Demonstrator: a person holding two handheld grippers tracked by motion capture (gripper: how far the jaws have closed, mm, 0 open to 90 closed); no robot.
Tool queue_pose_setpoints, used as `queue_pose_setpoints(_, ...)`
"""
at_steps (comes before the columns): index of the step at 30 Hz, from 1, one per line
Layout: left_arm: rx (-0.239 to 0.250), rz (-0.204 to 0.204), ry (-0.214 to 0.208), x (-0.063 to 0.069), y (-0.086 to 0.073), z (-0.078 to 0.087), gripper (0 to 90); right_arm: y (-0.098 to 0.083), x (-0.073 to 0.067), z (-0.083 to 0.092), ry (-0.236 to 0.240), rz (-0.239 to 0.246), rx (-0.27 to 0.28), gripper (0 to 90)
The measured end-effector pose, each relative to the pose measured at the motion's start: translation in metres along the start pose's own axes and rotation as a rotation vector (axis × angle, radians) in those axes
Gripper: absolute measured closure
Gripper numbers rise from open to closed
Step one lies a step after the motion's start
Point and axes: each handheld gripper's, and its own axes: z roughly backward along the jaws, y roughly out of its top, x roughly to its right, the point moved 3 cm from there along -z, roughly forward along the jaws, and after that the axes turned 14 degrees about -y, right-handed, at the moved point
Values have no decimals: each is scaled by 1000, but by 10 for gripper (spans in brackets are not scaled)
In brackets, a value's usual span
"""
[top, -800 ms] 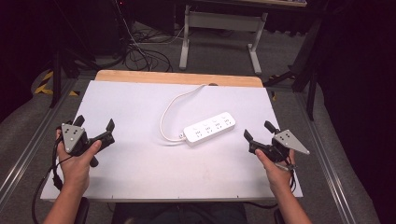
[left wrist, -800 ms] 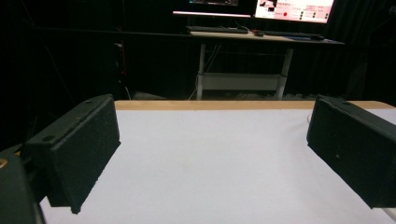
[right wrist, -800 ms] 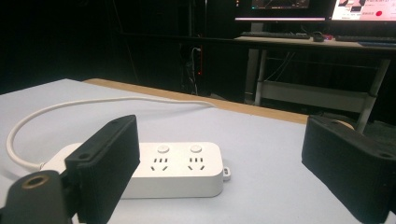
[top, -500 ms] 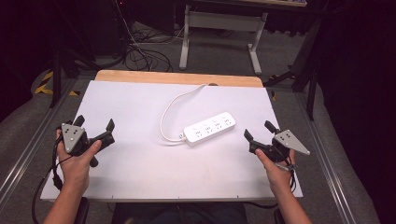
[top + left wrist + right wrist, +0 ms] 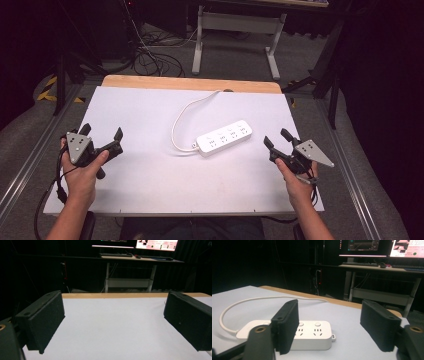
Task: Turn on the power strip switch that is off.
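— Where's the power strip (image 5: 223, 138)?
— Mid-table (image 5: 150, 100), cord curling toward twelve o'clock.
— And the grippers?
— Left gripper (image 5: 102, 137) at nine, right gripper (image 5: 276, 140) at three; both spread wide, holding nothing.

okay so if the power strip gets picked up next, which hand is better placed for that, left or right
Probably the right. The right gripper sits open just beside the near end of the power strip, which lies close before its jaws in the right gripper view. The left gripper is open too, but well across the table.
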Motion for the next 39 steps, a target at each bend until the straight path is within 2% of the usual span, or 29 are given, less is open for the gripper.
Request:
queue_pose_setpoints(7,-1,-1,-1,0,0,0,37,2,-2,2,15,22,12,440)
queue_pose_setpoints(12,0,-1,-3,1,0,0,38,3,-3,3,27,40,21,567)
queue_pose_setpoints(17,-1,-3,-4,1,0,-1,41,3,-6,4,34,56,25,651)
queue_pose_setpoints(26,-1,-2,-7,1,0,-1,45,5,-7,8,69,74,37,900)
queue_pose_setpoints(33,-6,-10,-10,2,0,-1,47,6,-7,8,83,64,-1,900)
queue_pose_setpoints(39,-5,-11,-11,2,0,-2,49,11,-8,5,91,56,-2,900)
